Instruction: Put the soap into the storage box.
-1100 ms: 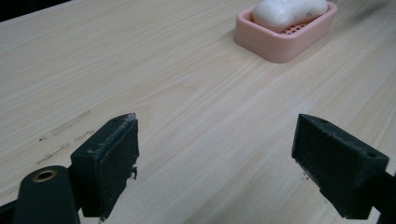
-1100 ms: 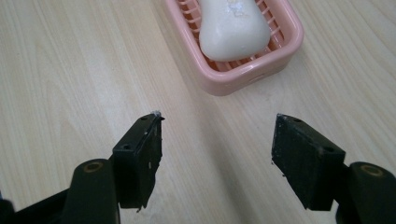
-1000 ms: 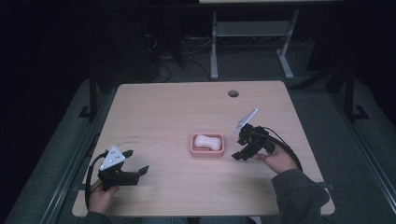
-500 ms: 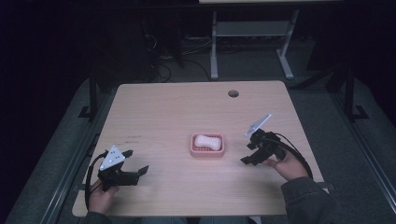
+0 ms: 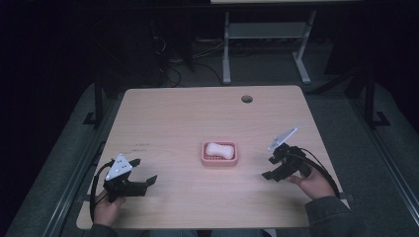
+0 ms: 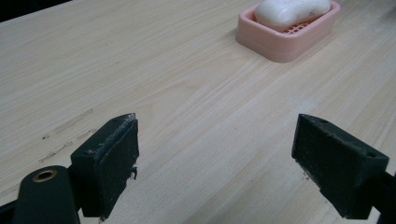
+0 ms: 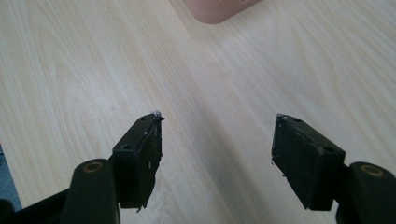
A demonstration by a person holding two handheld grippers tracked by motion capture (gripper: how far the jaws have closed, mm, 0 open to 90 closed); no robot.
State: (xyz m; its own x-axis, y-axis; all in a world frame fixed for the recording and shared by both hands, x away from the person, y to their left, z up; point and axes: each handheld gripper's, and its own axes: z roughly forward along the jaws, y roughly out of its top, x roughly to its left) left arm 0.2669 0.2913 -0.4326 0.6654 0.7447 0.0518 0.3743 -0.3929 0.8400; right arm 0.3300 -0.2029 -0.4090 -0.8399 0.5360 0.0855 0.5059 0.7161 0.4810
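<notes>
Pale wood grain covers the table [image 5: 188, 113], which has a round cable hole [image 5: 247, 98] near its far edge. At the near left corner, seen from the high view, the left gripper [image 5: 148, 180] sits low over the wood in the person's left hand [image 5: 106, 210], with its grey three-cornered plate on top. Its jaws are spread wide with only bare tabletop between them, as the left gripper view [image 6: 215, 154] makes plain, and they point across the table toward the middle.

In the middle of the table stands a pink soap dish [image 5: 220, 160], and a white bar of soap [image 5: 220, 149] lies inside it on the slotted floor. The dish is well apart from both grippers; the left gripper view has it far off at upper right [image 6: 285, 44].

To the right of the dish, the right gripper [image 5: 271, 174] is carried in the person's right hand [image 5: 311, 185], cable looping behind. Its jaws also stand apart and hold nothing; the right gripper view [image 7: 217, 140] looks down at bare wood, with a corner of the dish [image 7: 215, 11] at the top edge.
</notes>
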